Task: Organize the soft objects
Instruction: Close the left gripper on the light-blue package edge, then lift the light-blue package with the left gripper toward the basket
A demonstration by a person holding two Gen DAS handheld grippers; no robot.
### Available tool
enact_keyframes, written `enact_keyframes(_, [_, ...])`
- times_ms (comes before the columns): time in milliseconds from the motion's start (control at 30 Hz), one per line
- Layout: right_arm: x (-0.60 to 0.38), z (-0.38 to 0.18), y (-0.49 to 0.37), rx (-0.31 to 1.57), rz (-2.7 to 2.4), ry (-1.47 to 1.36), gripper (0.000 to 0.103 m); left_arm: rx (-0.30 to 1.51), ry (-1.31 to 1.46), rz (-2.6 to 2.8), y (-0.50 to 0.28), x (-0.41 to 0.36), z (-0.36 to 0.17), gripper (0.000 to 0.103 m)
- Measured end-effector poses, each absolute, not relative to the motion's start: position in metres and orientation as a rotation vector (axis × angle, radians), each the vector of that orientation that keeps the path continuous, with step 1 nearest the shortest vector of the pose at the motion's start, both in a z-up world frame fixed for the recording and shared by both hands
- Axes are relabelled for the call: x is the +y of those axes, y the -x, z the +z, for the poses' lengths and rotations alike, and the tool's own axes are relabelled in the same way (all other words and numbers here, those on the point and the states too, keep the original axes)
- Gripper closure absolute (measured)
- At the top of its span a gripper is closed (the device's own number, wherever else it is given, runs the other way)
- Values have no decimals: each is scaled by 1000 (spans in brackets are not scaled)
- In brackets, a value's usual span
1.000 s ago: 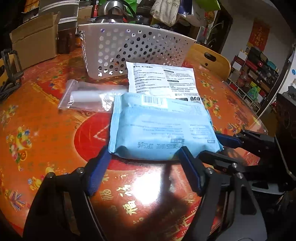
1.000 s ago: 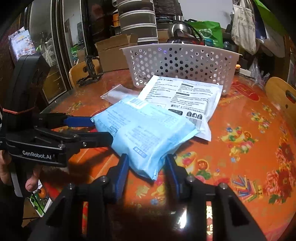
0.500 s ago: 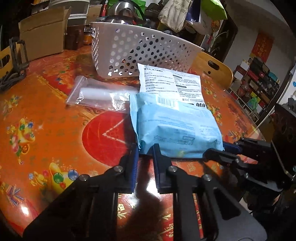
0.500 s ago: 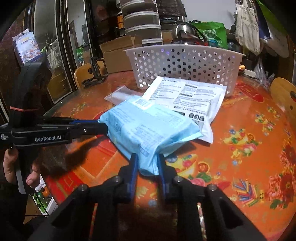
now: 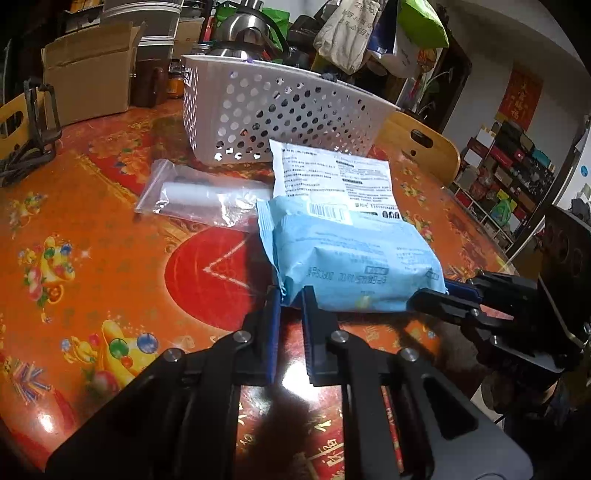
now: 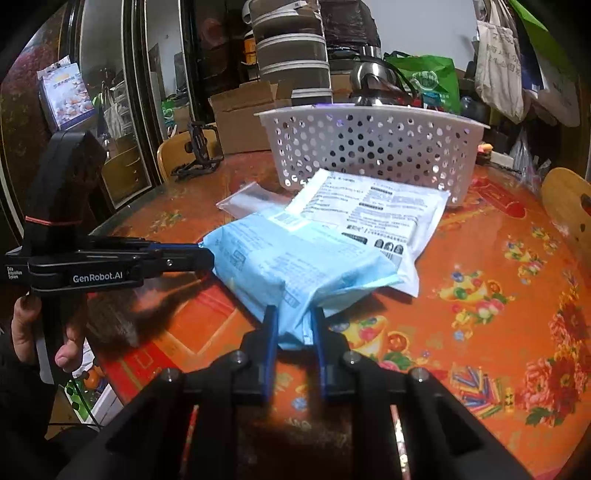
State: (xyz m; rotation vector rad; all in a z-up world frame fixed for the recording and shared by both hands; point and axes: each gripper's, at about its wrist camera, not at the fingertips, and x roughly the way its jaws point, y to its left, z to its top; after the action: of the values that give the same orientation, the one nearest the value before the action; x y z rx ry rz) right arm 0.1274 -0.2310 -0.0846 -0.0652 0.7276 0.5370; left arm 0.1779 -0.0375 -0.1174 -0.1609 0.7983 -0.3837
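Note:
A soft light-blue pack (image 5: 351, 251) lies on the orange table, partly over a white printed pouch (image 5: 332, 177). My left gripper (image 5: 290, 295) is shut on the pack's near left corner. My right gripper (image 6: 293, 314) is shut on its other end (image 6: 295, 266). Each gripper shows in the other's view, the right one (image 5: 450, 291) and the left one (image 6: 192, 254). A clear zip bag (image 5: 199, 199) lies left of the pouch. A white perforated basket (image 5: 280, 114) stands behind them.
A wooden chair back (image 5: 421, 147) stands beyond the table's far right edge. Cardboard boxes (image 5: 88, 81), a kettle (image 5: 247, 33) and bags crowd the far side behind the basket. A black stand (image 5: 40, 122) sits at the left.
Both grippers went from open around the blue pack's ends to shut on them. The left gripper shifted to the pack's left corner.

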Motion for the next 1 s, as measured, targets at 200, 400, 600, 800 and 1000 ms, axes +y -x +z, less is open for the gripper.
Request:
enact_keyframes(200, [-229, -77, -126, 715, 533, 90, 89, 783, 158, -377, -174, -37, -110, 94])
enact_keyframes(400, [-229, -74, -127, 709, 530, 92, 89, 773, 163, -382, -171, -35, -106, 94])
enact_keyframes(600, [-234, -85, -130, 725, 522, 80, 90, 799, 157, -384, -173, -39, -118, 94])
enact_keyframes(800, [-239, -81, -126, 692, 516, 86, 90, 772, 144, -384, -165, -47, -113, 94])
enact_keyframes(1000, [-242, -89, -127, 708, 529, 91, 90, 776, 127, -384, -161, -51, -118, 94])
